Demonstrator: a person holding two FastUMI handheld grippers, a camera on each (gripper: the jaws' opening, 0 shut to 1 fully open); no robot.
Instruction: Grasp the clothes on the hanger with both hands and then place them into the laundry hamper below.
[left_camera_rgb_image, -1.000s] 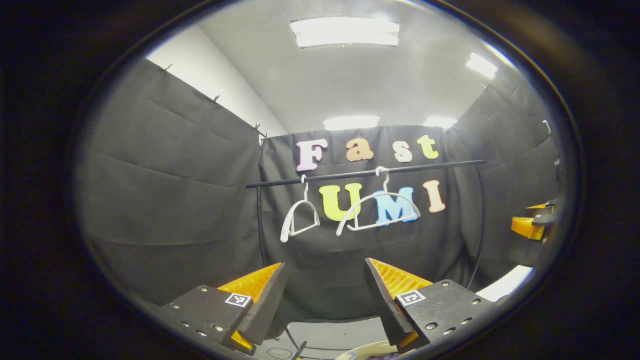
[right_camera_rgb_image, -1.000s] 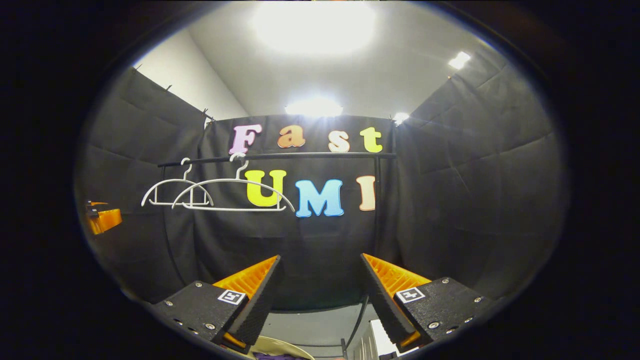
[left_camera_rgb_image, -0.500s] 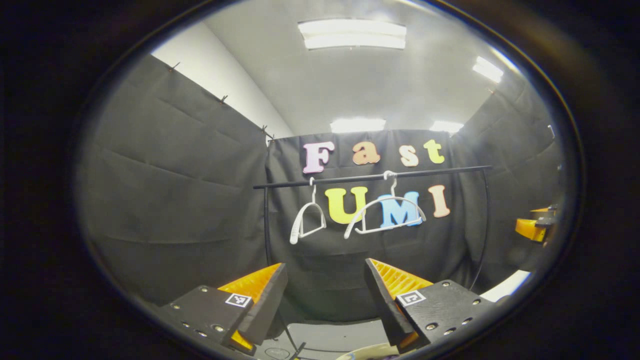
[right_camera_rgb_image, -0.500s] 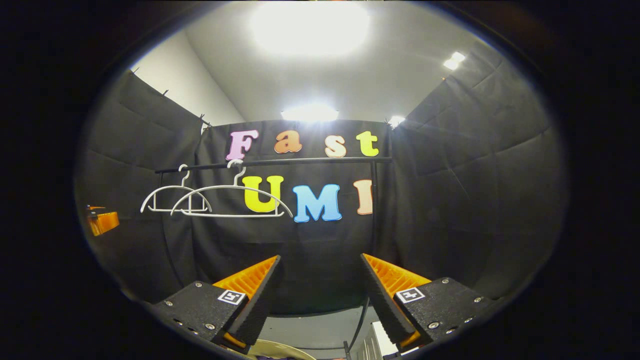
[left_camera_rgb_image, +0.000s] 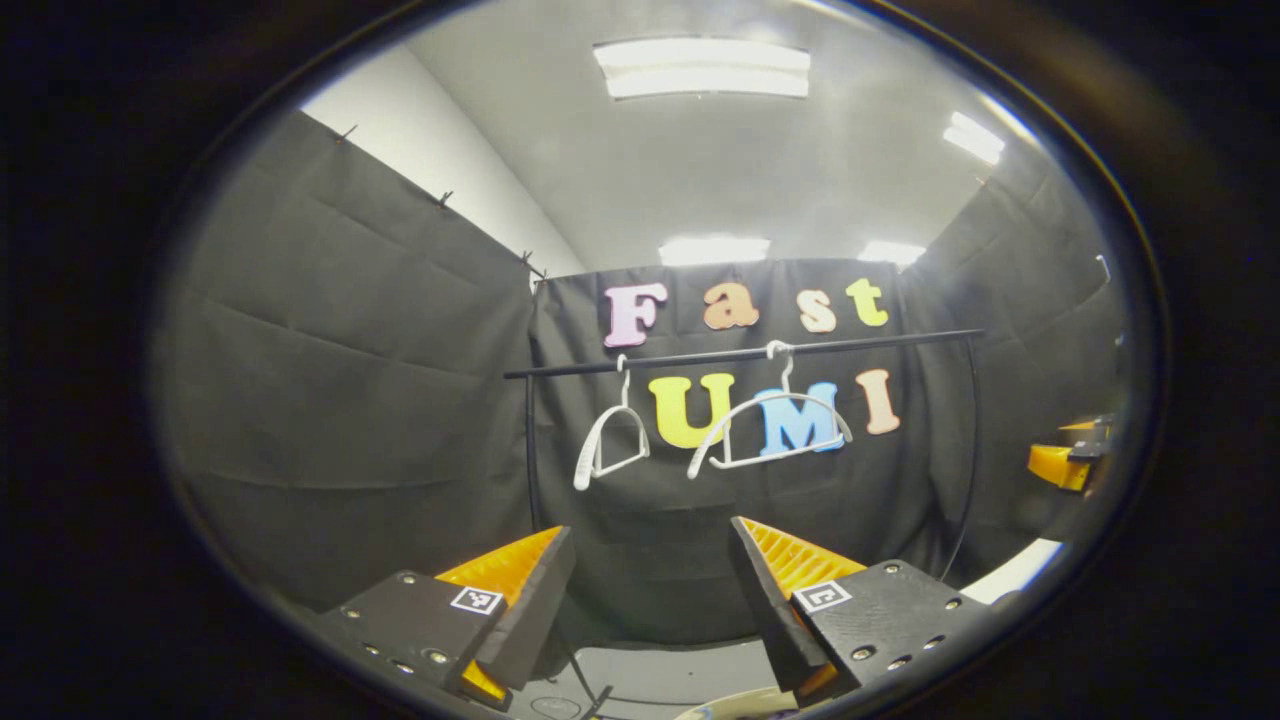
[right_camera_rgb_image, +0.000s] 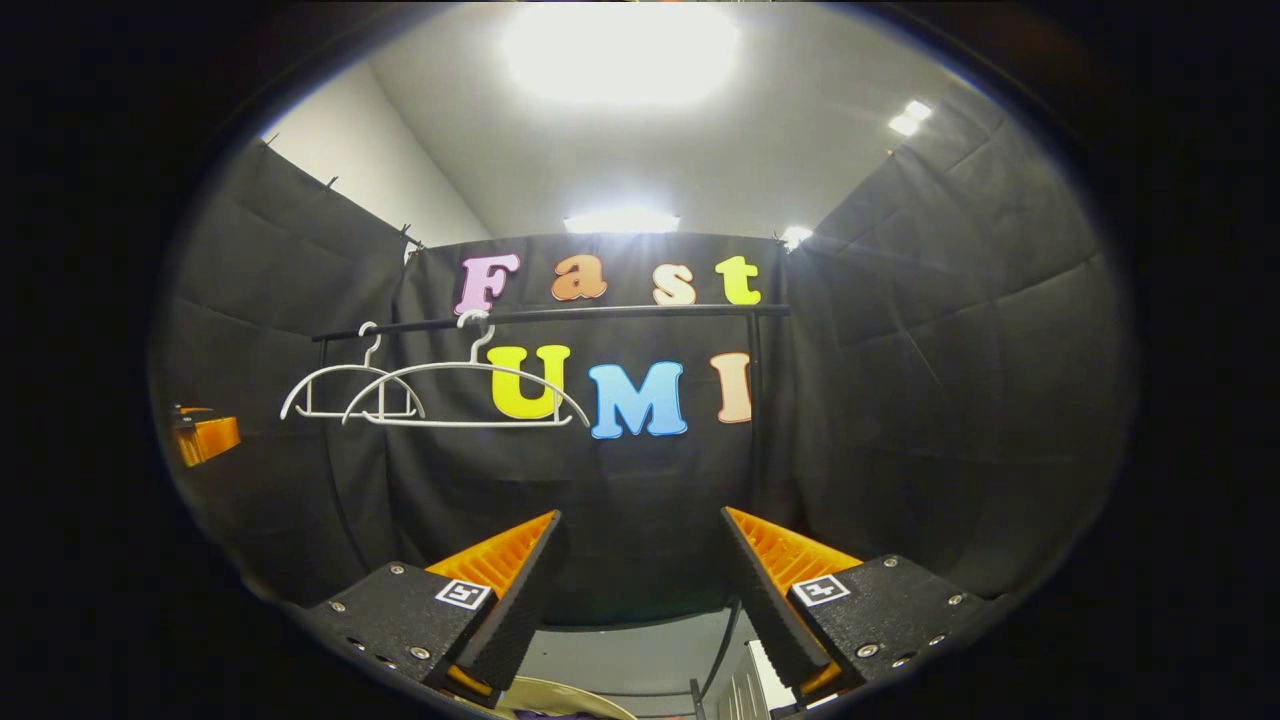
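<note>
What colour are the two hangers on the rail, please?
Both hangers are white; the right gripper view shows them best.

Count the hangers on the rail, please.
2. Both white and bare, hanging from the black rail: one hanger toward its left end, the other hanger beside it nearer the middle. No clothes hang on either.

The booth wall (left_camera_rgb_image: 330, 380) is matt black cloth, creased and hanging in soft folds. The two hangers (right_camera_rgb_image: 465, 392) look like smooth white plastic with a slight sheen, and they hang from a thin dark rail (left_camera_rgb_image: 740, 353) with a smooth, dull finish. The ceiling (left_camera_rgb_image: 720, 160) is flat, matt and pale
</note>
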